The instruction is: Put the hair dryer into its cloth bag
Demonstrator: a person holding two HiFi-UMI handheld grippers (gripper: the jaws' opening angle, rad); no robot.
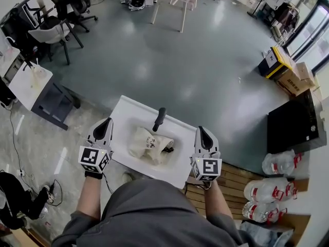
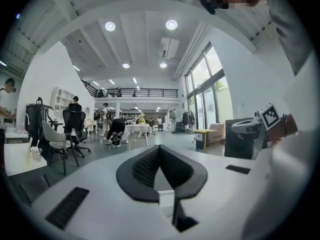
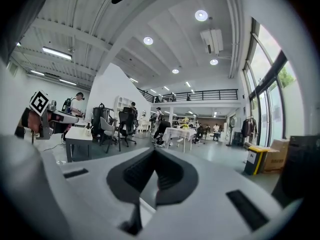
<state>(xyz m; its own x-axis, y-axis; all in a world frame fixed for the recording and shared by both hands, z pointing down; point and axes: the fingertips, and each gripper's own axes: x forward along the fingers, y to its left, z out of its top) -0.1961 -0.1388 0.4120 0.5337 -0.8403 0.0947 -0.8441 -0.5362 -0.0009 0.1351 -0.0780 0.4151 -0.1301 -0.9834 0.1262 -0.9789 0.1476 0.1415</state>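
A cream cloth bag (image 1: 149, 144) lies on the small white table (image 1: 126, 112) in the head view. The black hair dryer (image 1: 160, 119) pokes out of the bag's far side, handle end toward the floor beyond. My left gripper (image 1: 106, 123) is held up at the table's left edge, shut and empty. My right gripper (image 1: 201, 131) hangs at the table's right edge, also shut and empty. In the left gripper view (image 2: 159, 147) and the right gripper view (image 3: 154, 150) the dark pads meet, and both look level across the room; neither shows the bag or the dryer.
Large water bottles (image 1: 267, 189) and a wooden pallet (image 1: 236, 179) lie at the right, with a black box (image 1: 293, 122) and cardboard boxes (image 1: 282, 68) behind. Office chairs (image 1: 56, 35) and a side table (image 1: 31, 81) stand at the left. People stand far off.
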